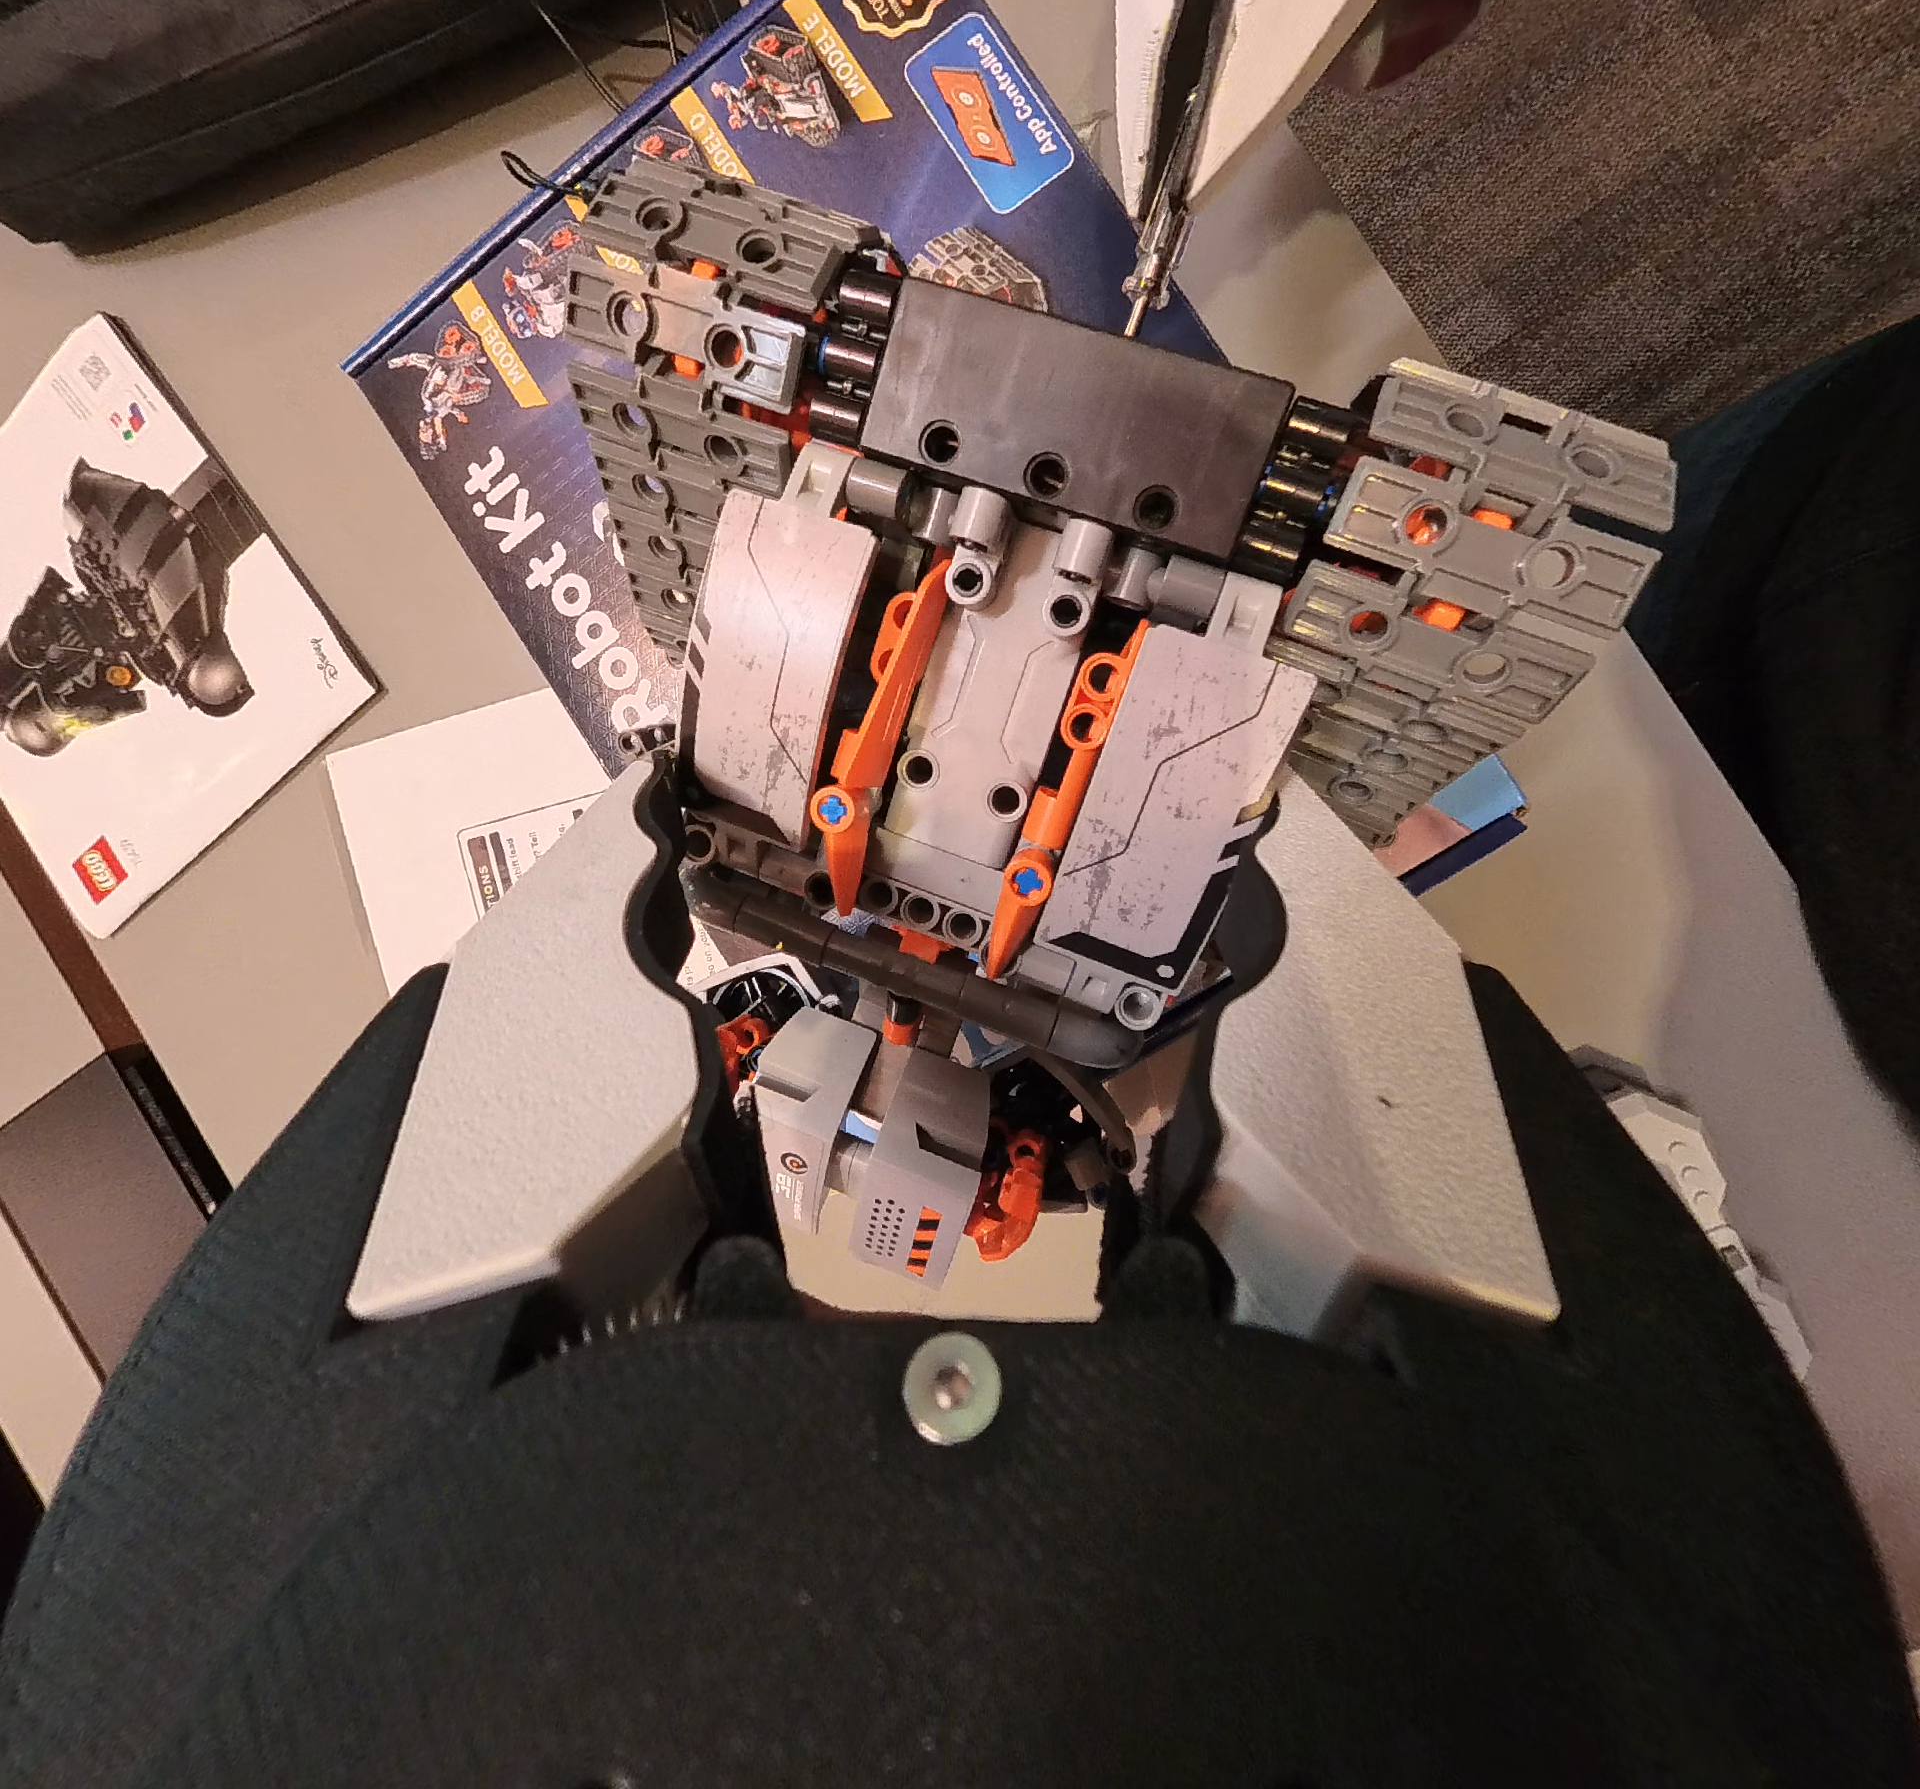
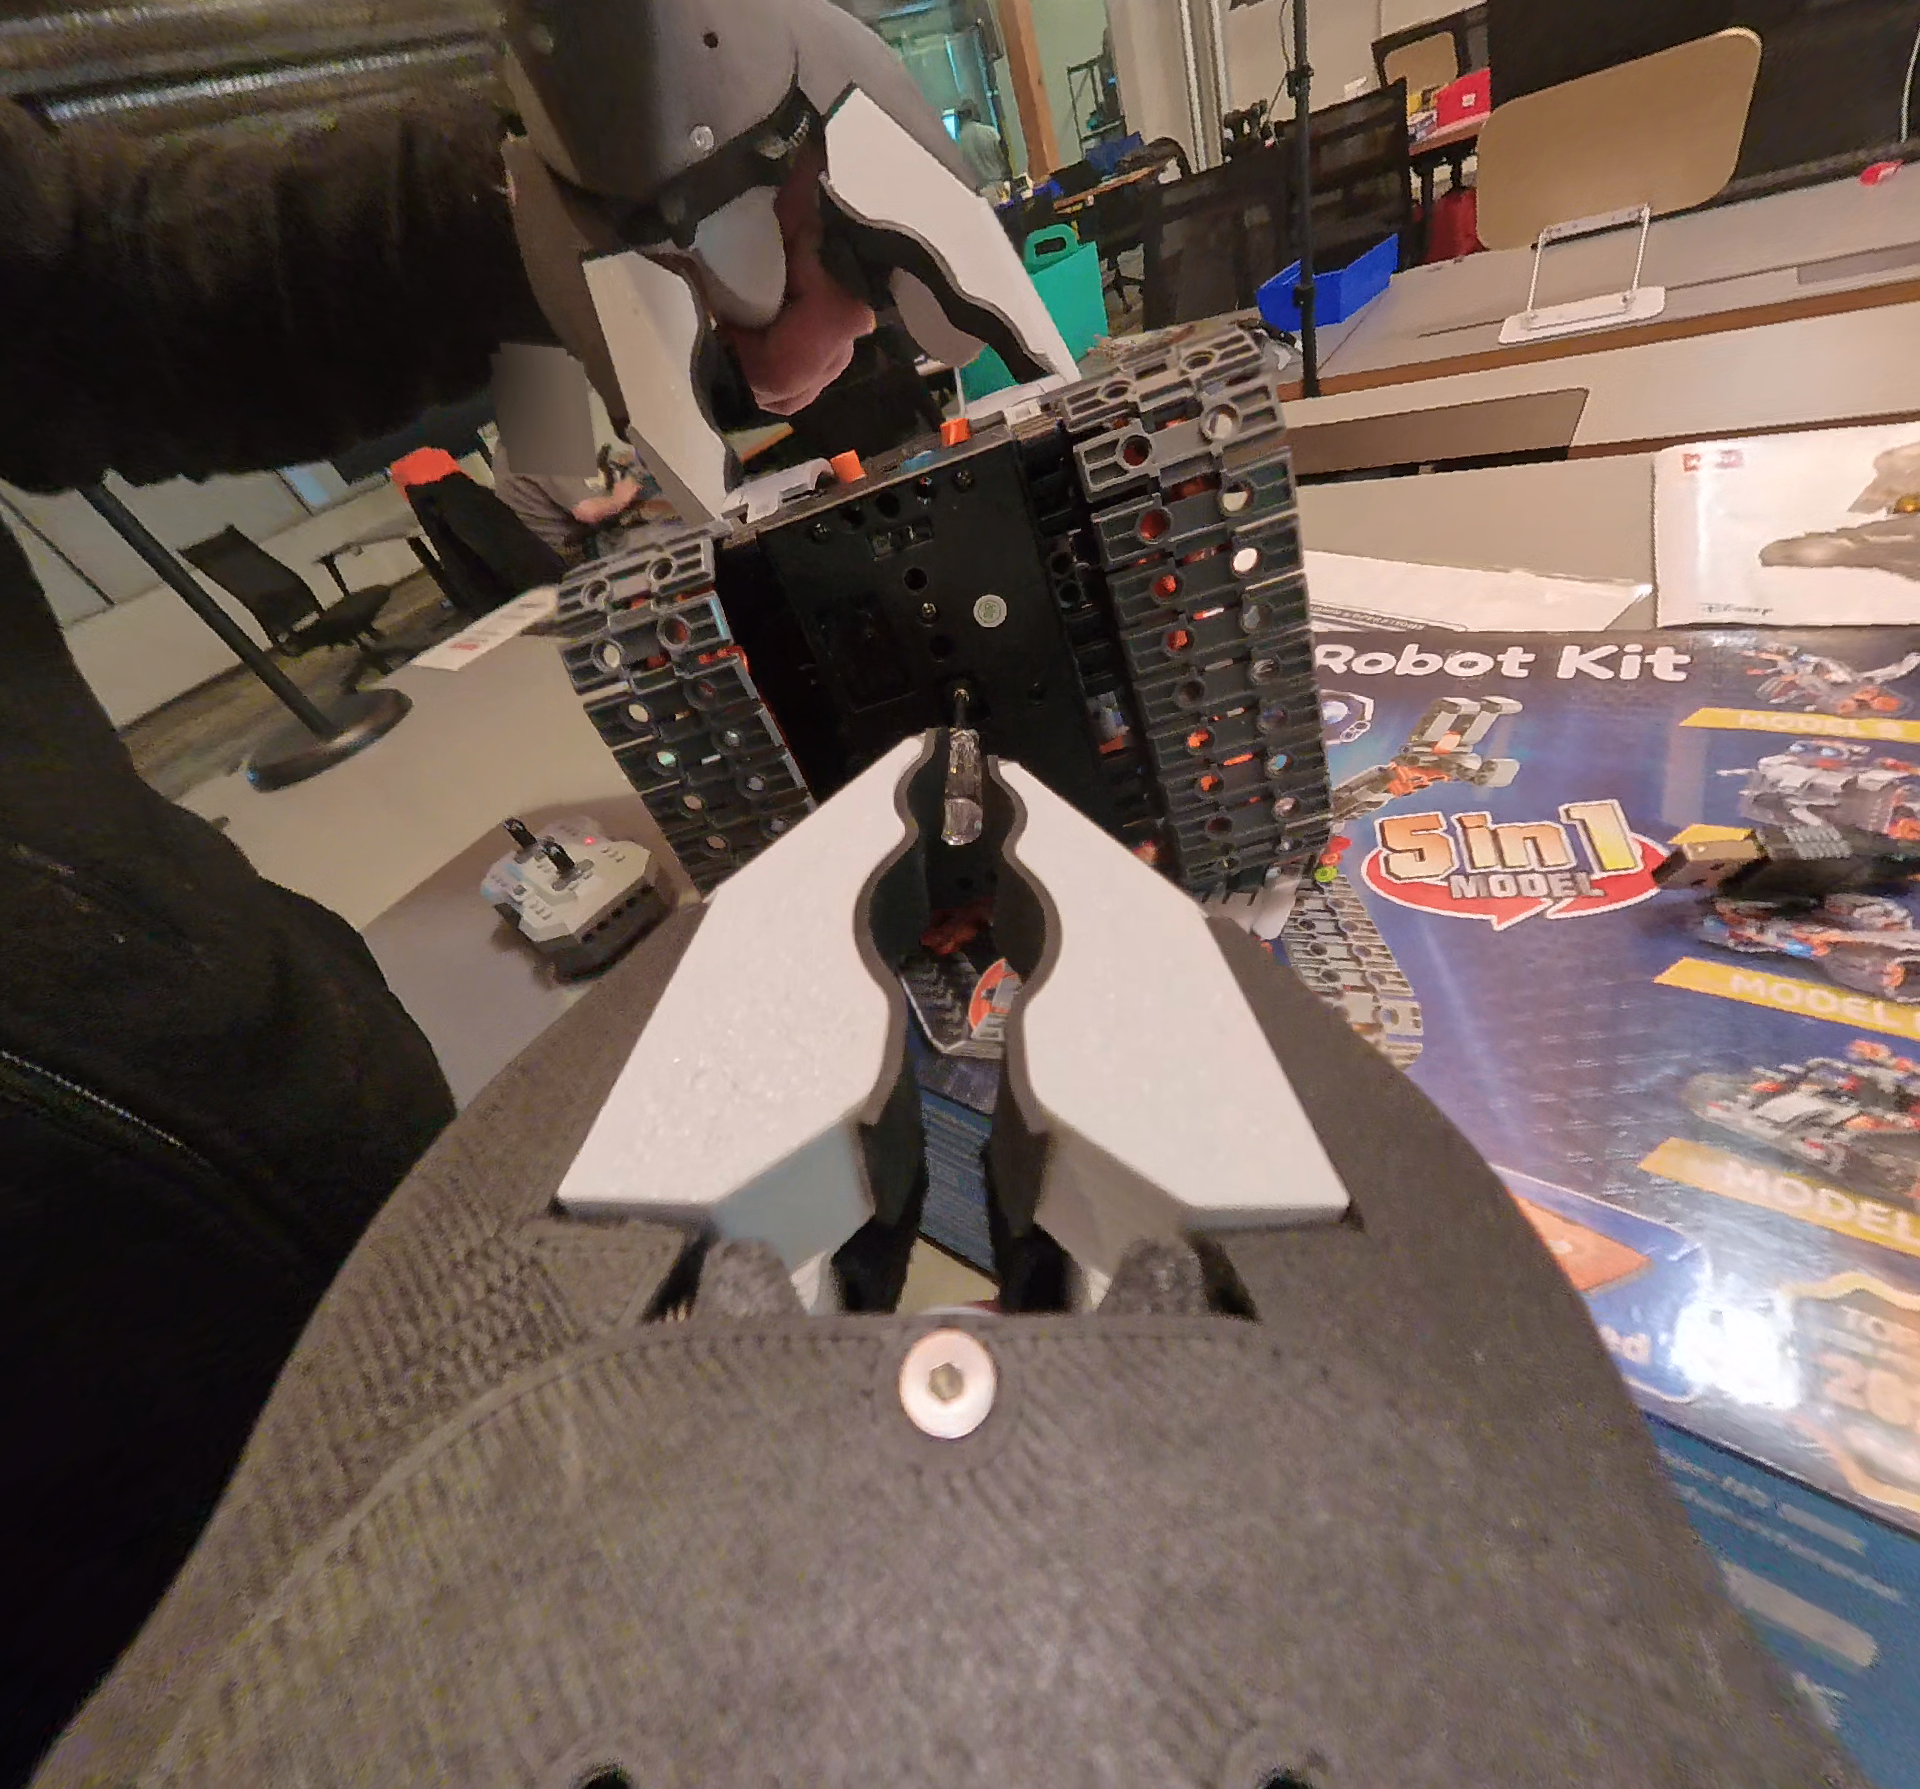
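Observation:
A tracked robot model [image 1: 966, 679] of grey, orange and black bricks is held tilted above a blue kit box [image 1: 935, 108]. My left gripper [image 1: 966, 866] is shut on the model's body, one finger on each side. In the right wrist view the left gripper [image 2: 883, 435] grips the model [image 2: 914, 596] from above. My right gripper [image 2: 961, 763] is shut on a small clear-handled screwdriver [image 2: 961, 789]. The screwdriver's tip touches the model's black block [image 1: 1081, 389]. The right gripper [image 1: 1169, 191] and the screwdriver [image 1: 1153, 243] also show at the top of the left wrist view.
A white instruction booklet [image 1: 156, 617] and loose papers [image 1: 457, 804] lie on the table left of the box. A black bag [image 1: 260, 4] sits at the far left. A grey remote control [image 2: 571, 882] stands on the table, and a cable plug [image 2: 1714, 851] lies on the kit box [image 2: 1610, 1012]. My hands' fingertips stand some 10 centimetres from each other.

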Available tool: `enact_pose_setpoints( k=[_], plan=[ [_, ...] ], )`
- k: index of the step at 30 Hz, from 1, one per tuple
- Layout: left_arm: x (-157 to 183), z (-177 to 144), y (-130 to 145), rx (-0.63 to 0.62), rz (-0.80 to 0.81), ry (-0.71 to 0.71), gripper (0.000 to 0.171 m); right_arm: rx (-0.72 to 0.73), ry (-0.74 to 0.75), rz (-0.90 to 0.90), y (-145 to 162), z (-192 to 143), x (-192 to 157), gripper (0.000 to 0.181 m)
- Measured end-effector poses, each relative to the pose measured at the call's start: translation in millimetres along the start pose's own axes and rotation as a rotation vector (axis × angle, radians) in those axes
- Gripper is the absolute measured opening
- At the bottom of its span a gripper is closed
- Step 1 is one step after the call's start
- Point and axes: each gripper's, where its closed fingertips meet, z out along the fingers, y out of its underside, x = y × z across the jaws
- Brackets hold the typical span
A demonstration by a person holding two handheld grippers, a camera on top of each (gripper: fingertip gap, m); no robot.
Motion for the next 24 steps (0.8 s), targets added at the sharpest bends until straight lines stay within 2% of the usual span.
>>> enact_pose_setpoints(
  k=[7,20,24],
  plan=[
    [0.9,-0.2,0.3,-0.003,-0.002,-0.001,0.101,-0.069,-0.008,-0.2,-0.4,0.3,-1.8,0.001],
    [0.9,-0.6,2.8,-0.006,-0.003,0.002,0.101,-0.224,-0.01,-0.697,4.3,2.4,-4.4,0.0],
    [1.0,-1.0,3.9,-0.013,0.0,0.0,0.102,-0.223,-0.048,-0.653,4.0,3.1,-3.5,0.001]
  ],
)
